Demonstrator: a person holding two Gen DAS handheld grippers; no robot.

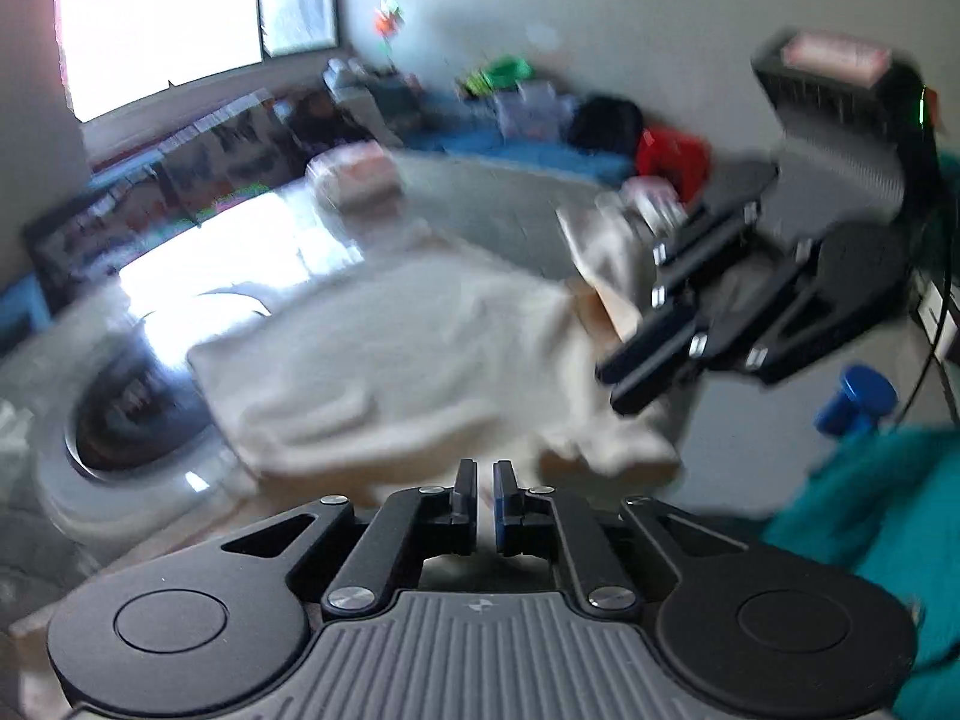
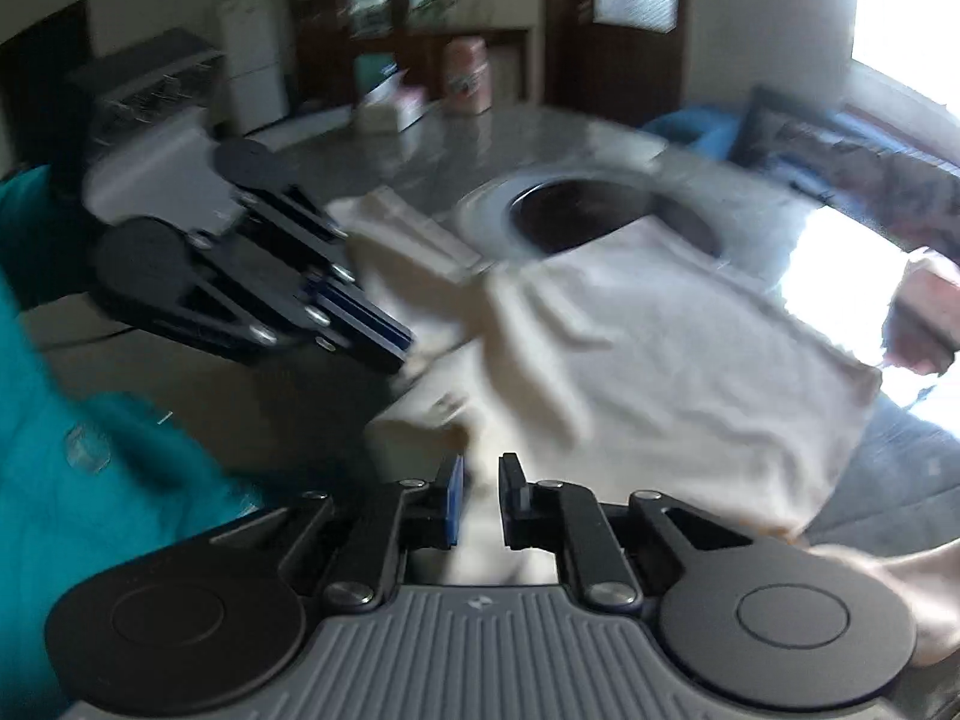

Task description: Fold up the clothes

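Note:
A cream-white cloth [image 1: 390, 360] [image 2: 660, 360] lies spread on a grey table [image 2: 420, 150], its near edge bunched and lifted. In the left wrist view my left gripper [image 1: 486, 480] shows at the bottom, its jaws nearly touching, with the cloth's edge at them. From the right wrist view the left gripper [image 2: 399, 351] reaches in from the left, tips against a raised flap. My right gripper [image 2: 480, 480] has a narrow gap filled with white cloth. Seen from the left, the right gripper [image 1: 612, 387] has cloth draped around its tips. Both views are blurred.
A white ring with a dark centre [image 2: 576, 210] [image 1: 132, 420] sits on the table, partly under the cloth. Teal fabric [image 1: 888, 510] [image 2: 90, 450] hangs close by me. A blue object [image 1: 858, 399], a pink box [image 1: 360, 174] and a hand [image 2: 888, 594] are in view.

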